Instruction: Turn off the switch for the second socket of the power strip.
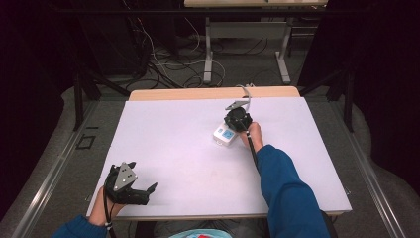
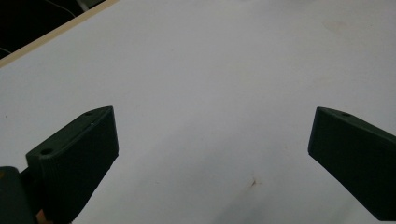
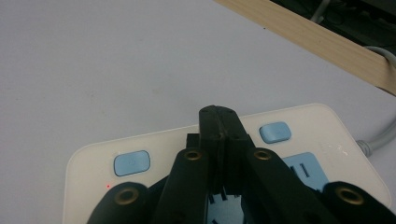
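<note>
Now, the relation that matters — where the power strip lies from each hand-held gripper:

Power strip: the white power strip [image 1: 224,136] lies on the tabletop [image 1: 168,144] right of the middle, nearer the far edge than the near one. Its long axis runs slantwise, one end toward the near-left, the other toward the far-right corner, where its grey cord [image 3: 378,138] leaves toward the far edge.

Right hand-held gripper: the right hand-held gripper [image 3: 218,114] stands directly over the strip, jaws clenched together with nothing between them, the joined tip pointing down at the white top face between the two blue buttons, left button [image 3: 132,162] and right button [image 3: 275,132]. Whether the tip touches the face I cannot tell.

Left hand-held gripper: the left hand-held gripper [image 1: 143,190] sits at the near-left corner of the tabletop, released — jaws wide apart over bare surface, well apart from the strip.

Nearer hand: the right one, by far.

Next move, as I judge it: a press on a button — a short sideways shift of the closed tip along the strip's long axis, then down.
</note>
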Action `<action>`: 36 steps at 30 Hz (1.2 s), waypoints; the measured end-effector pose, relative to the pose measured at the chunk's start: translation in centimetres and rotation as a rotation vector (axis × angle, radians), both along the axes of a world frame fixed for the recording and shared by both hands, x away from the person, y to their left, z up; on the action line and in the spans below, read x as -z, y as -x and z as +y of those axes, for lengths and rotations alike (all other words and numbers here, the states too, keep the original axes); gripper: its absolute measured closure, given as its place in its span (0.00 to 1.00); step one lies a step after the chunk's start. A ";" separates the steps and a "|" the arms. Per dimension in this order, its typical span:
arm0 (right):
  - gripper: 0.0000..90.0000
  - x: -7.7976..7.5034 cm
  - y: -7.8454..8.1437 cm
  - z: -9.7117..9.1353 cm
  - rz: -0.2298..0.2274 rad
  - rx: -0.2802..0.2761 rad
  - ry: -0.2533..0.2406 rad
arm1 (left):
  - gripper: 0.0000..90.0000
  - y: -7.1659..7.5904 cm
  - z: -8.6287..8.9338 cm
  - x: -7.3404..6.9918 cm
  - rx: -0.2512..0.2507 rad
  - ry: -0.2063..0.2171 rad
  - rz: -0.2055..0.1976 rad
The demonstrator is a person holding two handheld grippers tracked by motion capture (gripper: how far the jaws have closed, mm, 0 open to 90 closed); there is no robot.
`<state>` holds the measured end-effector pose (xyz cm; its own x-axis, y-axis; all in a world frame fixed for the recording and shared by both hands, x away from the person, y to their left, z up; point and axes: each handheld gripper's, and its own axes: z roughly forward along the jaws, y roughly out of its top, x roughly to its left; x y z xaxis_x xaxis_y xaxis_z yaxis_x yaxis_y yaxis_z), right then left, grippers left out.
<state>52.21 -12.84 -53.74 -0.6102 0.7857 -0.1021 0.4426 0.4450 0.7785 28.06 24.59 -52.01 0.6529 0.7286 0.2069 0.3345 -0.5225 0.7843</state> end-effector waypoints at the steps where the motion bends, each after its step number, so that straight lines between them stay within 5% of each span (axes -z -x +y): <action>1: 1.00 0.0 0.0 0.0 0.003 0.007 -0.001 | 0.02 0.0 0.0 0.0 0.000 0.001 0.000; 13: 0.94 0.0 0.0 -0.3 -0.001 0.004 -0.010 | 0.02 0.0 0.0 -0.1 0.001 -0.006 -0.006; 28: 0.37 -2.3 1.3 -1.4 0.036 -0.032 -0.102 | 0.02 0.1 0.0 -0.1 0.004 -0.004 -0.007; 36: 0.20 -3.5 2.6 -2.1 0.061 -0.065 -0.122 | 0.02 0.1 0.0 0.0 0.005 0.000 -0.001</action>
<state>49.61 -14.99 -50.27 -0.6622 0.7487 0.0308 0.4641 0.3776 0.8013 27.95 24.62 -51.96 0.6562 0.7255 0.2075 0.3311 -0.5239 0.7848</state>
